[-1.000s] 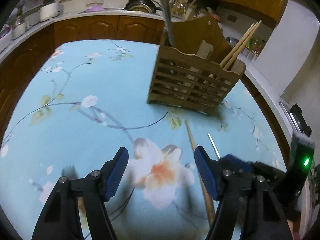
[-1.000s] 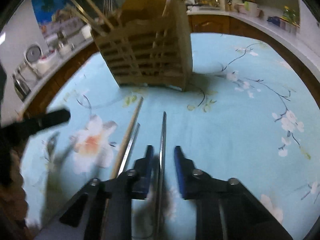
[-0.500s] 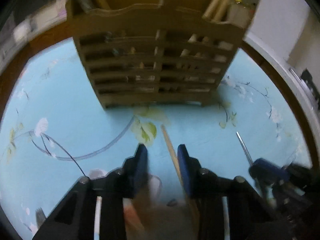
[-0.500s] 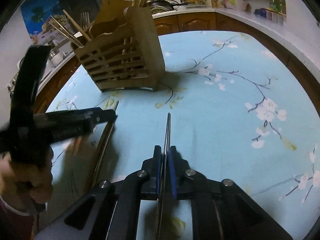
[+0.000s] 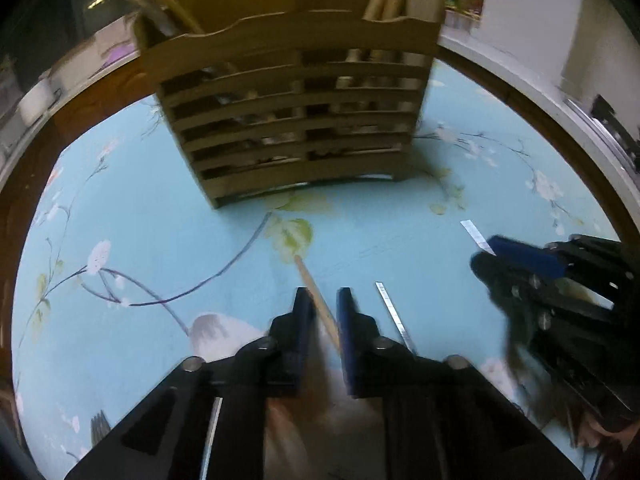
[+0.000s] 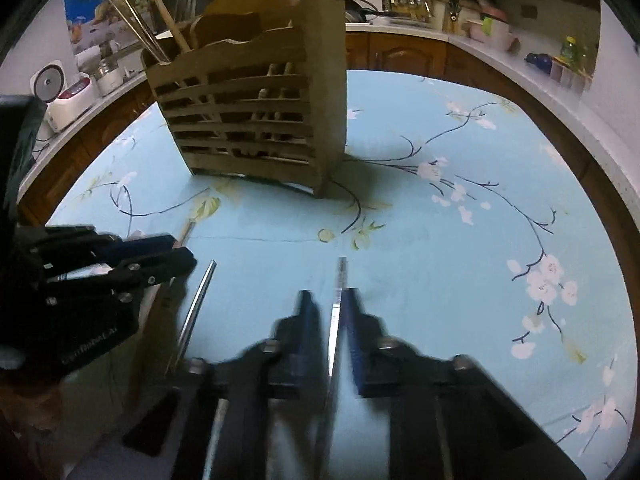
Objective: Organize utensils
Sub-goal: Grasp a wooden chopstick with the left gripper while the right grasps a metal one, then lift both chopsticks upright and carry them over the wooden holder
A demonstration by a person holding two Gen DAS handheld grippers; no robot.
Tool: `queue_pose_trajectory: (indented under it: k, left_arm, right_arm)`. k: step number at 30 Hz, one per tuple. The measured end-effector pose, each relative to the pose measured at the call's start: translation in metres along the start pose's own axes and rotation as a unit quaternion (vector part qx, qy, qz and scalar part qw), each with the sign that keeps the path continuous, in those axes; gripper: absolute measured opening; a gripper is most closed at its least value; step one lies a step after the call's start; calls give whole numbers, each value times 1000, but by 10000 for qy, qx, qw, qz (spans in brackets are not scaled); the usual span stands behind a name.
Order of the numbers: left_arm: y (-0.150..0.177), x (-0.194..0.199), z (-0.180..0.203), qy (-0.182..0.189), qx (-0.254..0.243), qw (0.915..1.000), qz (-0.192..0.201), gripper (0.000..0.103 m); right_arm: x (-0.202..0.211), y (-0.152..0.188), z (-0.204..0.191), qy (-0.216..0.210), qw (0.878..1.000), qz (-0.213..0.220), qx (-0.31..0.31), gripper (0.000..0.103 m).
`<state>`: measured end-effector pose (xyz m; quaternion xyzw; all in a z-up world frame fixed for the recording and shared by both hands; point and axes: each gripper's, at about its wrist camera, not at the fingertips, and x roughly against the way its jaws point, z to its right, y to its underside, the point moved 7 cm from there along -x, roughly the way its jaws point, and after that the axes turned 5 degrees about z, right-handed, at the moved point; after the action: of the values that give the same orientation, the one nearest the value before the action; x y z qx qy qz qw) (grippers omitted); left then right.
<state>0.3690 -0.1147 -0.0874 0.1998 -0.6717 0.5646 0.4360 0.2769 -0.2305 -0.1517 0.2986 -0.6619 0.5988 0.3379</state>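
The left gripper [image 5: 322,304] is closing its jaws around a wooden chopstick [image 5: 316,300] that lies on the blue floral tablecloth [image 5: 140,240], its tip pointing toward 11 o'clock. Just beside it, at 3 o'clock, lies a loose metal chopstick [image 5: 394,316]. The right gripper [image 6: 330,308] is clamped on another metal chopstick [image 6: 338,292], whose tip points to 12 o'clock. The slatted wooden utensil holder [image 6: 256,120] stands upright on the cloth at 12 o'clock from the left gripper and at 11 o'clock from the right one, well apart from both, with wooden and metal chopsticks standing in its compartments.
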Motion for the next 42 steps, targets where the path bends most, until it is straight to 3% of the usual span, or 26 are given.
queue_pose_trajectory:
  k: [4, 11, 24, 42]
  left_arm:
    - [3, 9, -3, 299, 308, 9991, 46, 4]
    - [10, 74, -20, 669, 862, 9919, 646, 4]
    - [21, 193, -54, 948, 1167, 9747, 1655, 4]
    - [21, 232, -68, 921, 1192, 9660, 2102, 4]
  right_arm:
    - [13, -2, 2, -298, 9989, 57, -346, 5]
    - [79, -15, -3, -770, 9910, 775, -775, 5]
    - [170, -45, -19, -977, 9771, 1736, -742, 5]
    - [192, -60, -16, -949, 9721, 2028, -706, 5]
